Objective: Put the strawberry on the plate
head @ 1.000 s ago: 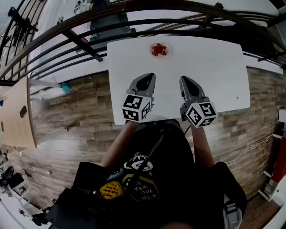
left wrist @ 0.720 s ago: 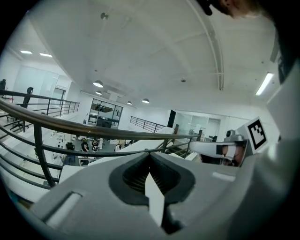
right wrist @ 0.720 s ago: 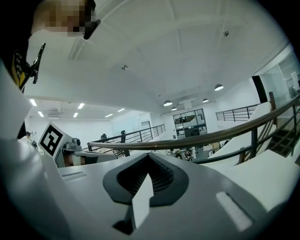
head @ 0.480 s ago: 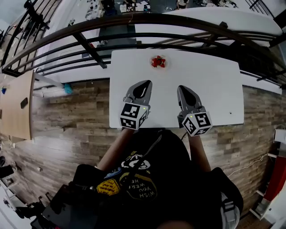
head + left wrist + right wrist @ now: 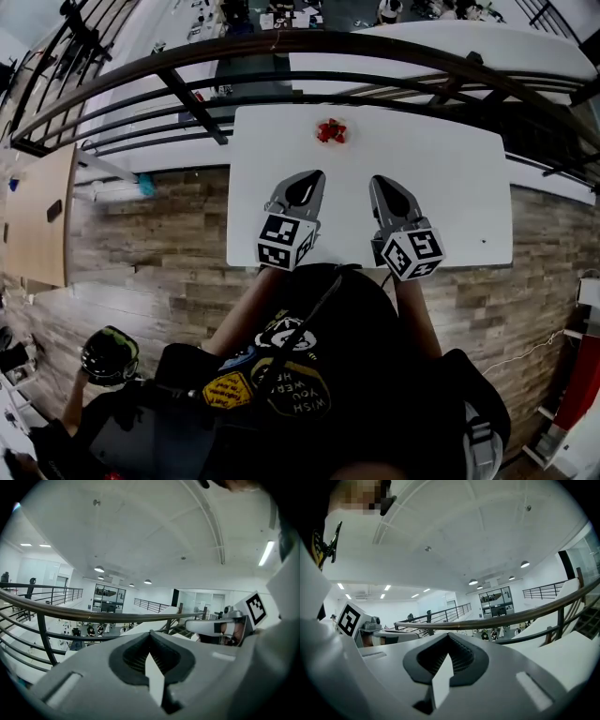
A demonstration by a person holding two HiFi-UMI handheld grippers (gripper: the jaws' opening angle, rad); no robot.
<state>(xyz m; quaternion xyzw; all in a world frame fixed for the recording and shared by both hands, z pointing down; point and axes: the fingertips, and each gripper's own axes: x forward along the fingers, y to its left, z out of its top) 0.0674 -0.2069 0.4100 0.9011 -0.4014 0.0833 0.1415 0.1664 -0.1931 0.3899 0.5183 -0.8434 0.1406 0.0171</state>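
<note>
White table (image 5: 450,187): strawberry (image 5: 330,130) masks faint plate (image 5: 344,132); left tool (image 5: 315,174), right tool (image 5: 378,179) pressed together, empty.

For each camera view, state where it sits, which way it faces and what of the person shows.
Head view: on the head, looking steeply down at the table and strawberry; left gripper, right gripper, forearms show.
Left gripper view: on that gripper, facing the railing; its shut jaws show.
Right gripper view: likewise.
Both gripper views share the railing.
</note>
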